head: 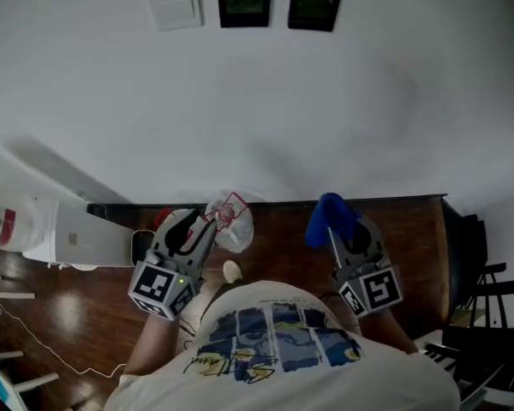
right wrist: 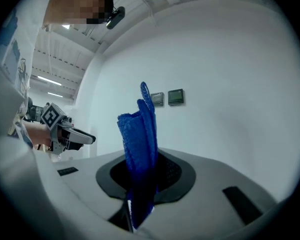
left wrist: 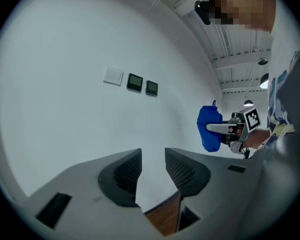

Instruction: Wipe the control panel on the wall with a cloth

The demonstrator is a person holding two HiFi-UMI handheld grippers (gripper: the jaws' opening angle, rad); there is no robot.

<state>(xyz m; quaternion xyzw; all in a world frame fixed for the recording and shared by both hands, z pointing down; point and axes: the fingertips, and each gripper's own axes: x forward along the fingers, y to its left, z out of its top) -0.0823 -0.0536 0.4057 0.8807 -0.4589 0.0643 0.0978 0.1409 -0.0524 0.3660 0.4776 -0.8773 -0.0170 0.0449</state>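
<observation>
Blue cloth [right wrist: 140, 134], 1 pc, bunched upright, lower end pinched tight in the right gripper [right wrist: 140, 179]. It's held clear of the wall [head: 325, 101], well below the control panels. There are 2 of those, dark, side by side high on the wall: left panel [head: 244, 7], right panel [head: 313, 10]. 1 white switch plate [head: 176, 8] sits just beside them, left. Left gripper [left wrist: 152, 171]: jaws a narrow gap apart, nothing btwn. 1 white plastic bag [head: 231, 223] shows by its tip in head view, over the wood floor [head: 274, 238].
</observation>
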